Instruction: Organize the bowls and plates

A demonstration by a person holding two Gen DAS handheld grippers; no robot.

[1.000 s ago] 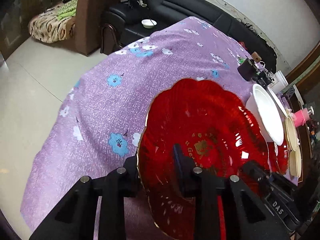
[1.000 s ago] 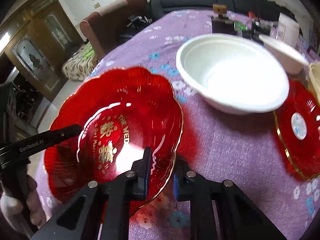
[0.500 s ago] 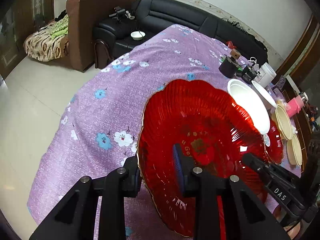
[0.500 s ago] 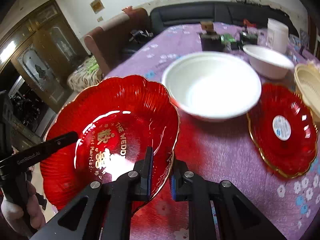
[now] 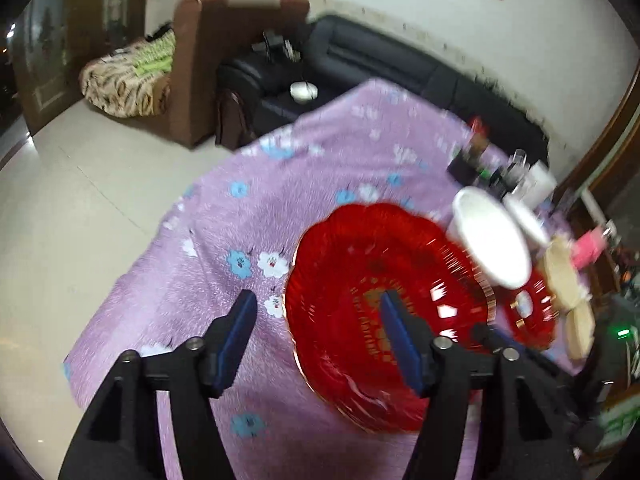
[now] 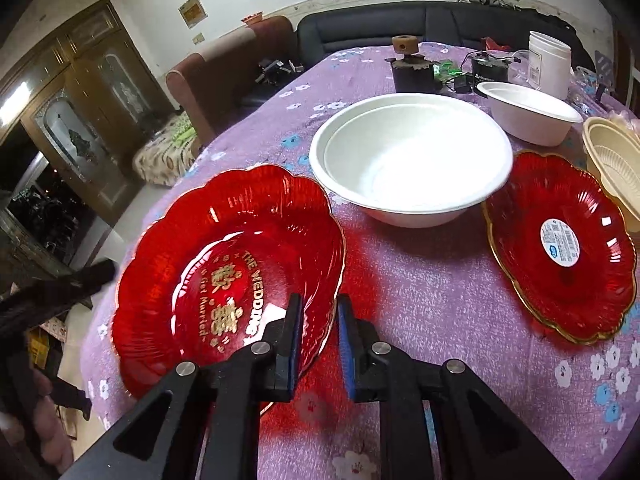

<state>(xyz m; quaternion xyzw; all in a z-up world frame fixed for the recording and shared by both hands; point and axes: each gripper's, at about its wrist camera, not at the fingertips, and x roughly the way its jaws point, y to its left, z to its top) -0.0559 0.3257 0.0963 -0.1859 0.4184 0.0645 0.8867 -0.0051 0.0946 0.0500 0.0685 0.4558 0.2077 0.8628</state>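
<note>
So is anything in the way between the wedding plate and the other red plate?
Nothing visible: only bare purple tablecloth lies between the wedding plate, in the right gripper, and the other red plate. The big white bowl sits farther back.

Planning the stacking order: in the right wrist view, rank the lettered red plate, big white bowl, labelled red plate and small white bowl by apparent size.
1. Lettered red plate, though nearest the camera.
2. Big white bowl.
3. Labelled red plate.
4. Small white bowl, farthest away.
</note>
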